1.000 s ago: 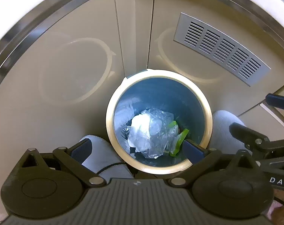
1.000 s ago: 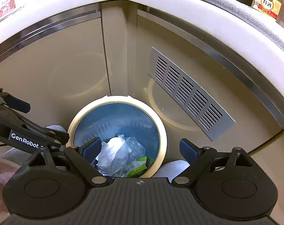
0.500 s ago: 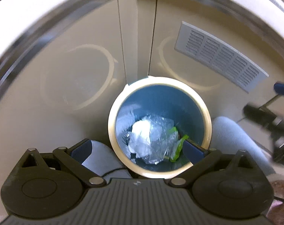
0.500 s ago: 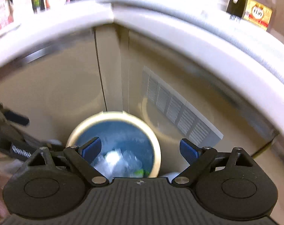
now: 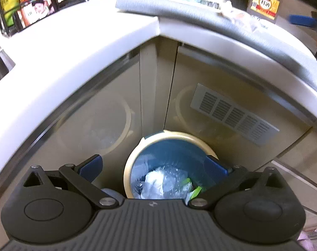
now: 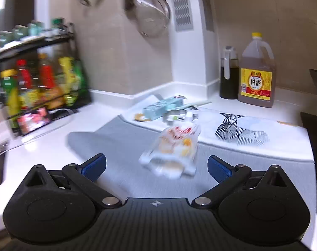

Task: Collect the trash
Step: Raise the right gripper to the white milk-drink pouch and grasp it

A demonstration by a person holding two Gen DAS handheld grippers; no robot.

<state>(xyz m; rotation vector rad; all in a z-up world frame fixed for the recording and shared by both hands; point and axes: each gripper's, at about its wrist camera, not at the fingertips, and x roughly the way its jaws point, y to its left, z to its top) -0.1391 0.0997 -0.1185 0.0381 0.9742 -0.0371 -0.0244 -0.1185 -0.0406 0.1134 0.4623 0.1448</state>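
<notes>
In the left wrist view a round blue bin (image 5: 208,146) with a cream rim stands on the floor in the cabinet corner. It holds crumpled clear plastic (image 5: 162,182) and a green scrap (image 5: 195,191). My left gripper (image 5: 153,166) is open and empty above the bin. In the right wrist view a clear plastic wrapper (image 6: 173,148) with red and orange print lies on a grey mat (image 6: 120,138) on the counter. My right gripper (image 6: 156,166) is open and empty, just in front of the wrapper.
A light blue carton (image 6: 160,107), small items and a patterned sheet (image 6: 240,131) lie behind the wrapper. A cooking wine jug (image 6: 257,77) and dark bottle (image 6: 228,73) stand at the back right. A spice rack (image 6: 37,79) stands left. A vent grille (image 5: 233,114) sits in the cabinet door.
Both grippers have risen from the bin. The right one has swung up to the countertop and now faces the wrapper. The left one still looks down at the bin from higher up.
</notes>
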